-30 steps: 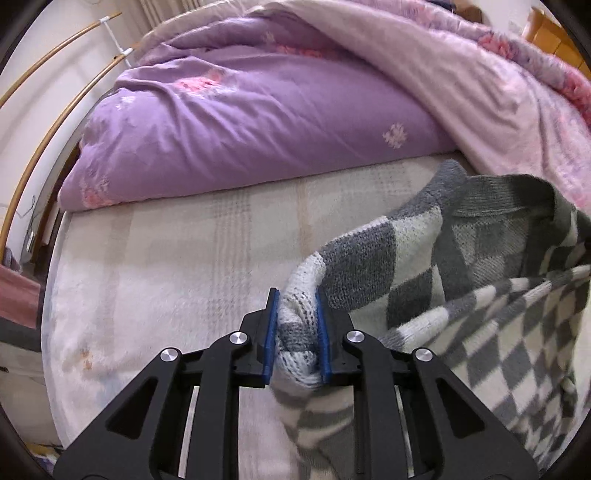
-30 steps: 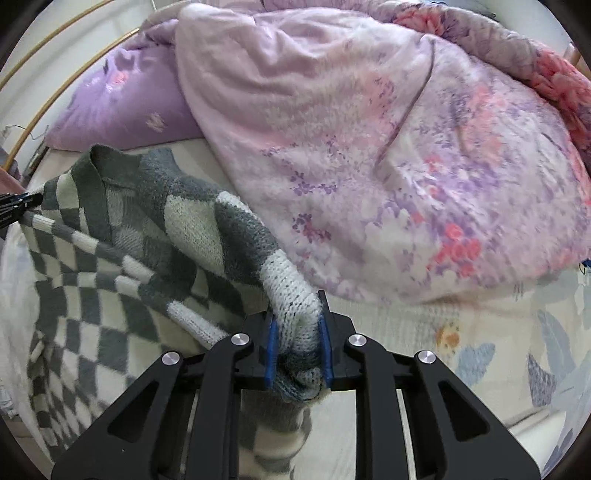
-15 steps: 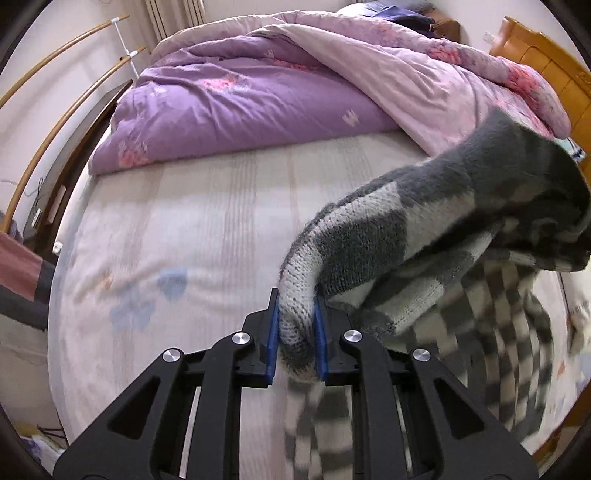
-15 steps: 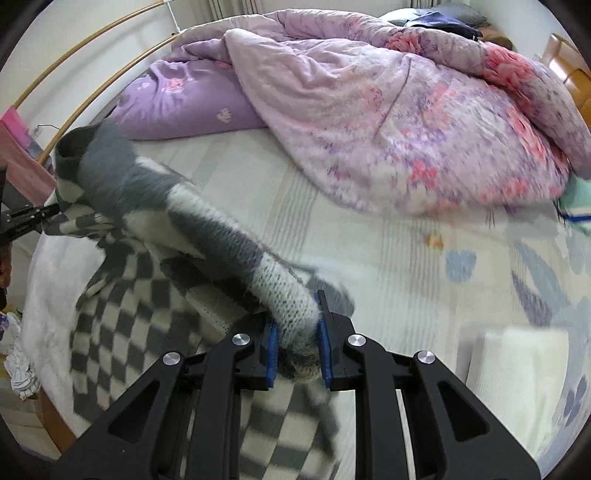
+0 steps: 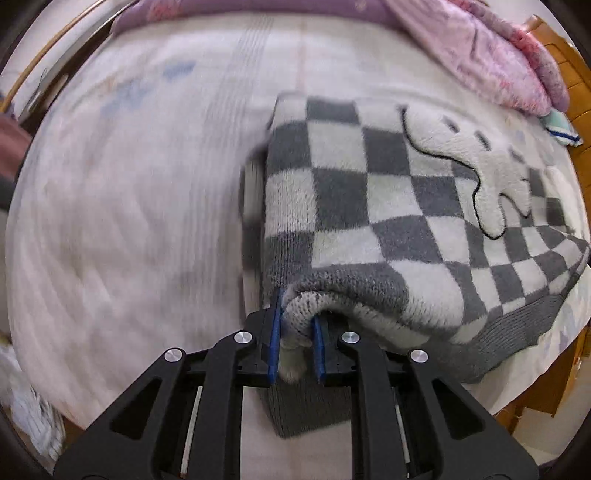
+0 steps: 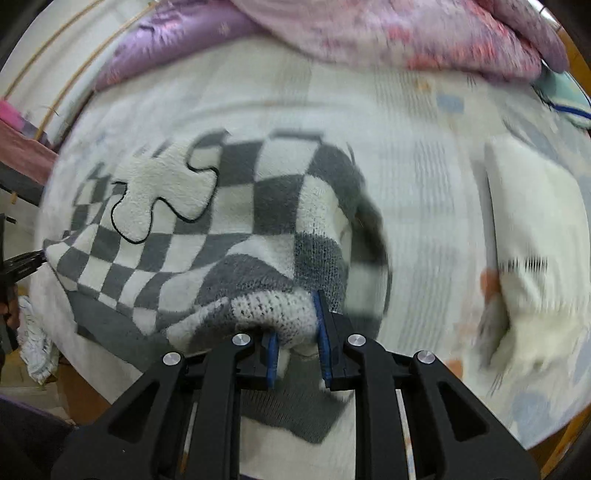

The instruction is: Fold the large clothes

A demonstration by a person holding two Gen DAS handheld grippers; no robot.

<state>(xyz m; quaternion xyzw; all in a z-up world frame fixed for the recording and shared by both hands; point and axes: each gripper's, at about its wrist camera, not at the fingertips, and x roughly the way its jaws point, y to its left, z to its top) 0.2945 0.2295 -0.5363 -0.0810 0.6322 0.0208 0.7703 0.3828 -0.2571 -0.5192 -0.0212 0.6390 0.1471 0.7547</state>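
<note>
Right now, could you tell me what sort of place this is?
Most likely a bedroom: the sweater lies on a bed's sheet, with a purple-pink quilt heaped at its far side.

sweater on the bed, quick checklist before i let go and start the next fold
1. Left gripper shut on a bunched corner of the checkered sweater: ok.
2. Right gripper shut on the sweater's other bunched corner: ok.
3. Sweater spread on the bed sheet with its patch up: ok.
4. Near edge flat: not ok, it humps up between the grippers and a grey ribbed part lies under them.
5. Far edge straight and sleeves tucked: cannot tell, both views are blurred.
6. Clear of the white folded item and the pink duvet: ok, sheet shows between them.
</note>
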